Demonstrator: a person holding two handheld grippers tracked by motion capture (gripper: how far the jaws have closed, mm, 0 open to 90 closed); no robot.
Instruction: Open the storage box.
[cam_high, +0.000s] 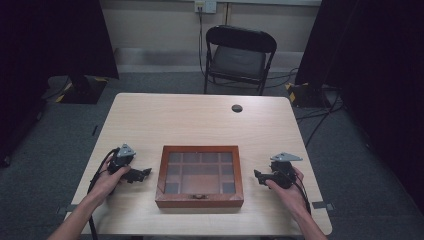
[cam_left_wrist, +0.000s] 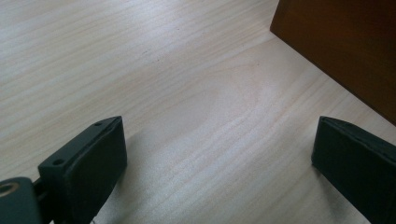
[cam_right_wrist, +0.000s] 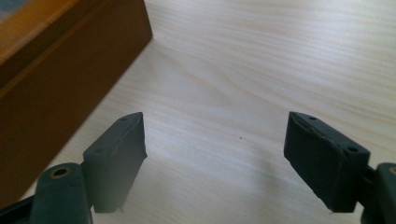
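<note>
Box (cam_high: 199, 176) sits shut at the table's (cam_high: 150, 115) near-middle, long axis crosswise, between our two grippers. Left gripper (cam_high: 143, 174) and right gripper (cam_high: 258, 176) both gape empty, pointing inward at its ends, about equally near.

The wooden box (cam_left_wrist: 345, 46) is cut off by the top and right edges of the left gripper view, just one dark side showing; in the right gripper view the box (cam_right_wrist: 56, 84) runs off the left edge; what lies under its glass lid (cam_high: 200, 172) is too dim to tell; the person's forearms leave the bottom edge.
</note>
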